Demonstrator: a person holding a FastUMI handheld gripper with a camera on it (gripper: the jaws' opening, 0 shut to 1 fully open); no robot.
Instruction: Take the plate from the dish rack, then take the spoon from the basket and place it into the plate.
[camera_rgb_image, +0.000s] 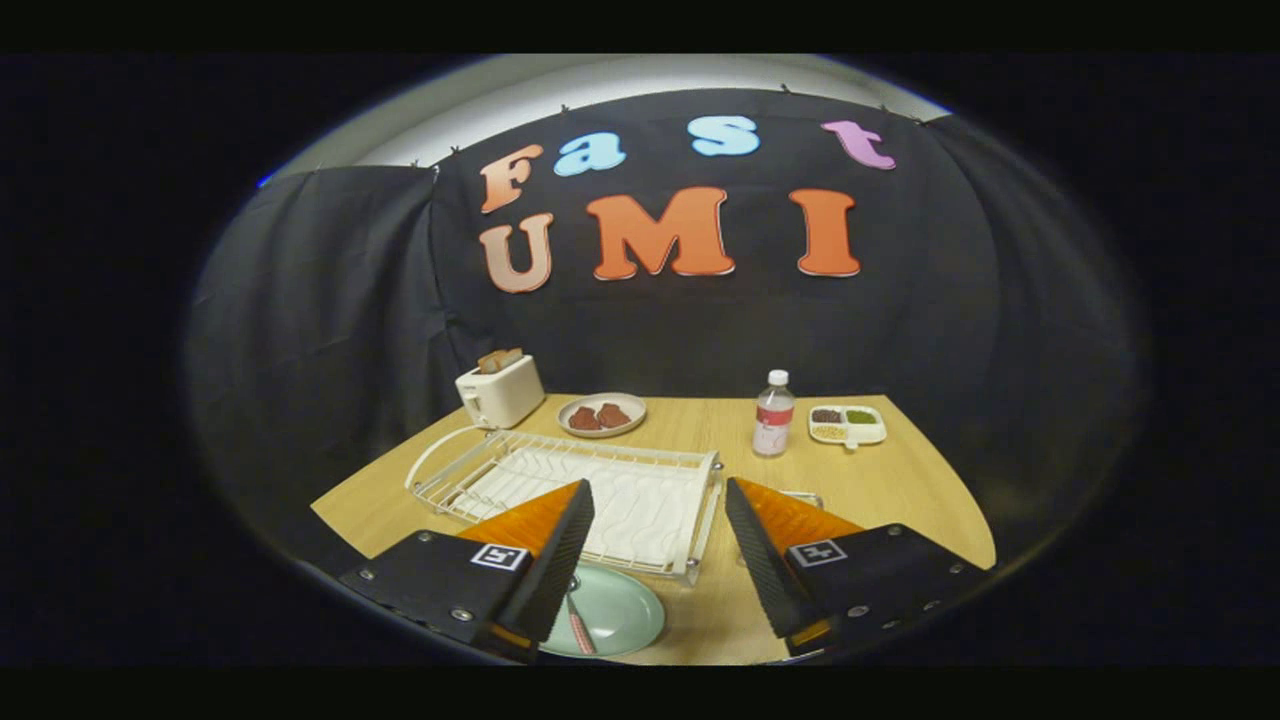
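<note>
The gripper (660, 545) is hanging above the near part of a light wooden table (900, 480), its fingers standing wide apart and gripping nothing. Below and between them, closer to the left finger, a pale green round plate (620, 615) is lying flat on the table, with a slim spoon with a red-and-white patterned handle (580, 625) resting on its left part. Just beyond the plate a white wire dish rack with a white ribbed drain tray (640, 500) is sitting empty. Behind the right finger a bit of a wire basket rim (805, 497) is peeking out. Farther off, a cream toaster holding slices of bread (500, 390) is standing at the far left, a beige plate with two brown pieces of food (601, 414) to its right, then a clear plastic bottle with a white cap and red label (773, 415), its writing too small to read, and a white divided dish of grains (847, 424) at the far right.
</note>
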